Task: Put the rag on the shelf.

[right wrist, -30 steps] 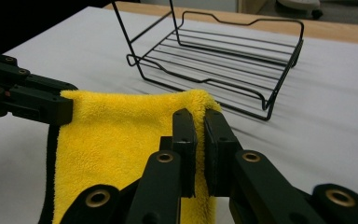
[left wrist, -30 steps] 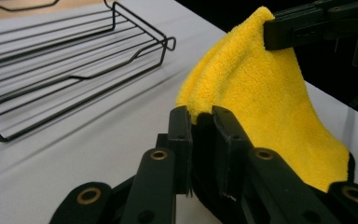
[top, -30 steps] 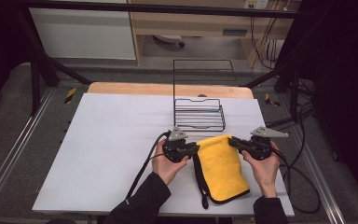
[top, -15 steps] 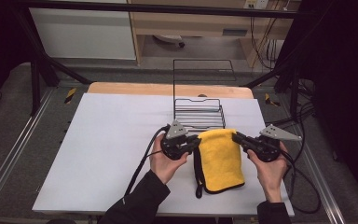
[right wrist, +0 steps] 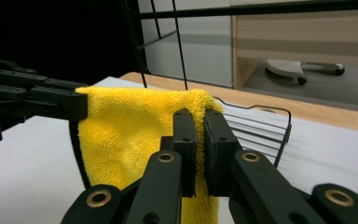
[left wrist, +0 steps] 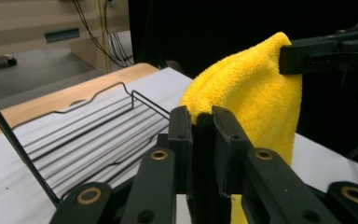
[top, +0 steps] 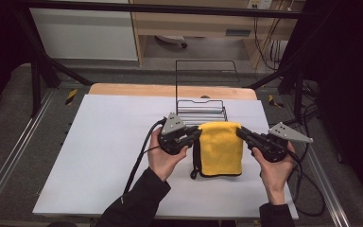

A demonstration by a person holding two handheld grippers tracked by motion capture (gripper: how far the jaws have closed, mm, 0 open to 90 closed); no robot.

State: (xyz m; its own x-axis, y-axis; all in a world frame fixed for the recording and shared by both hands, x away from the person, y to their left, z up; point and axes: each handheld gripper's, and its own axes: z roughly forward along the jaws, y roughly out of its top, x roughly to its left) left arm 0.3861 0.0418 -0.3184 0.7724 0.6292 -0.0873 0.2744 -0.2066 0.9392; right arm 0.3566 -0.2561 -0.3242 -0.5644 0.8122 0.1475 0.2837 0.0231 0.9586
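High view showed a yellow towel hanging over the white table, stretched by its two top corners. The left gripper was clamped on the towel's left corner and the right gripper on its right corner, each pair of jaws pressed tight on the cloth. A black wire rack stood just behind the towel, its upright back frame rising at the far side and its ribbed base lying low on the table. The towel's lower edge hung down to the table surface. Black cables trailed from the grippers across the table toward the person's sleeves.
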